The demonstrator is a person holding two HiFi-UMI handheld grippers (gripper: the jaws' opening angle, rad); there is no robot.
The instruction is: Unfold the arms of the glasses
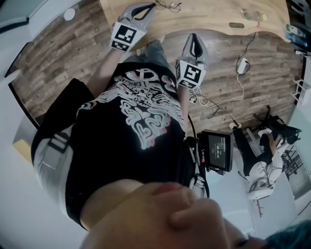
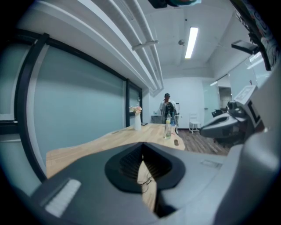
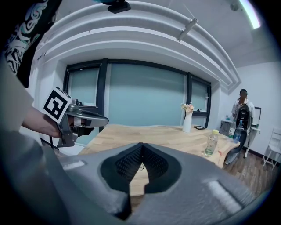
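A long wooden table (image 1: 209, 17) runs ahead of the person, who stands over plank flooring (image 1: 58, 63). The left gripper (image 1: 147, 7) reaches over the table's near edge, and its jaws are pressed together at the tips with nothing between them. The right gripper (image 1: 193, 39) hangs short of the table, likewise closed and empty. Farther along the tabletop stand a white vase of flowers (image 3: 188, 119) and a clear plastic bottle (image 3: 211, 143). The thin-framed glasses (image 1: 169, 6) lie on the table just beside the left gripper's tips, touched by neither tool.
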